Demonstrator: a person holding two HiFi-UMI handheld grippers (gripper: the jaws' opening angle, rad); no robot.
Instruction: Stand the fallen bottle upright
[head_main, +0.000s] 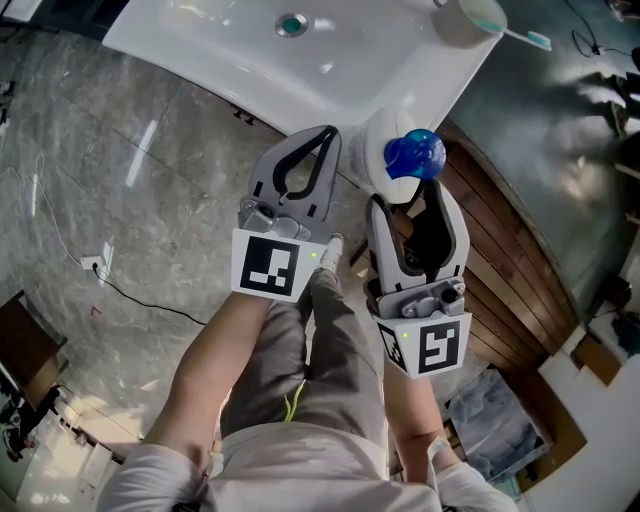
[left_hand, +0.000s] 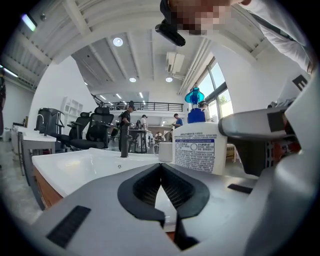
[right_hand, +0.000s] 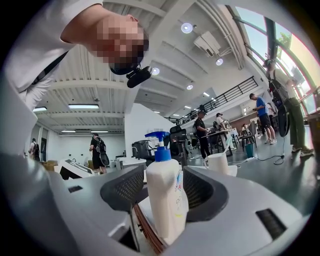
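**Op A:** Right hand-held gripper (right_hand: 162, 194): what are you getting on your feed?

**Op B:** I'm seeing its jaws standing apart around the bottle (left_hand: 196, 149), with a gap showing on one side, so I'm judging it loose rather than clamped. The left hand-held gripper (left_hand: 161, 169) is hanging closed on nothing.

**Op A:** And the task?

**Op B:** It's looking essentially done. The bottle is standing upright, blue pump on top, at the near corner of the white worktop (head_main: 250, 60). I'm thinking only backing clear is left.

**Op A:** Surroundings?

**Op B:** A tap (left_hand: 123, 146) and a cup (left_hand: 165, 151) are standing farther along the worktop, above a grey marble floor (head_main: 120, 160). People are gathering around desks in a big, bright hall.
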